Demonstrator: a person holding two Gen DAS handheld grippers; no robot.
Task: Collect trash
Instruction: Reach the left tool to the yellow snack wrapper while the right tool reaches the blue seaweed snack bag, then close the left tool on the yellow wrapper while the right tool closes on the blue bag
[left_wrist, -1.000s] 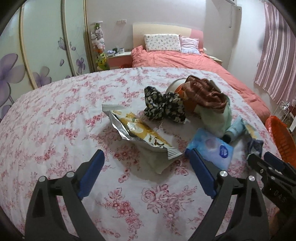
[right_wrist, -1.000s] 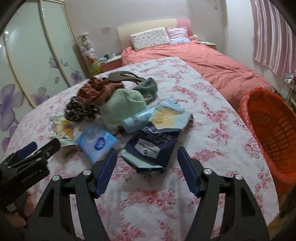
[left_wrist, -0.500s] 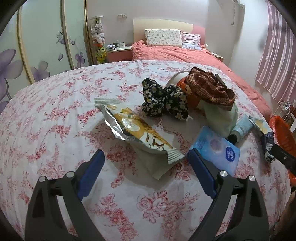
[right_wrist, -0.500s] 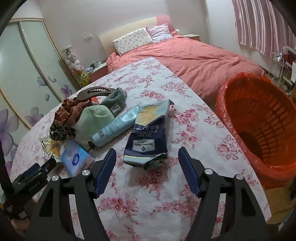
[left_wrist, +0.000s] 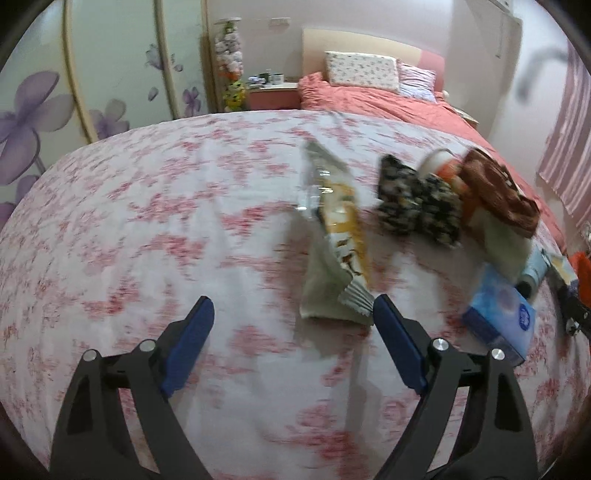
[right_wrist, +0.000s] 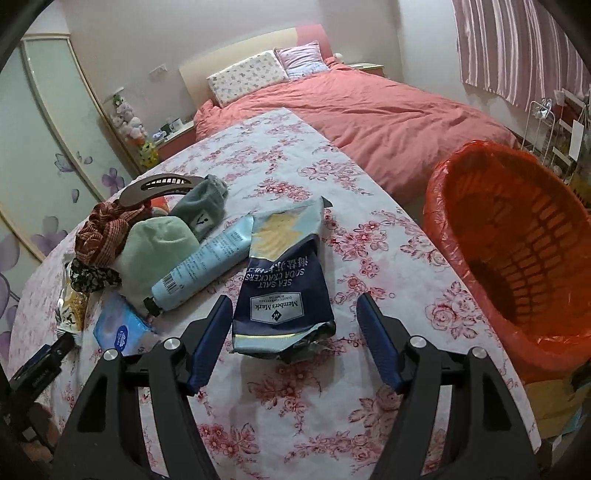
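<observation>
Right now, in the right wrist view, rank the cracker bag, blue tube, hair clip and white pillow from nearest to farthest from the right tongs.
1. Cracker bag, between the right tongs.
2. Blue tube, left of it.
3. Hair clip, atop the clothes pile.
4. White pillow, at the headboard.

The dark blue cracker bag (right_wrist: 284, 291) lying on the floral tablecloth carries, upside down in the right wrist view, the words "SEA SALT SODA CRACKERS" and a white label reading "Member's Mark". A line of Chinese characters above these words is too small to read. The light blue tube (right_wrist: 205, 264) bears a barcode and fine print that cannot be read.
</observation>
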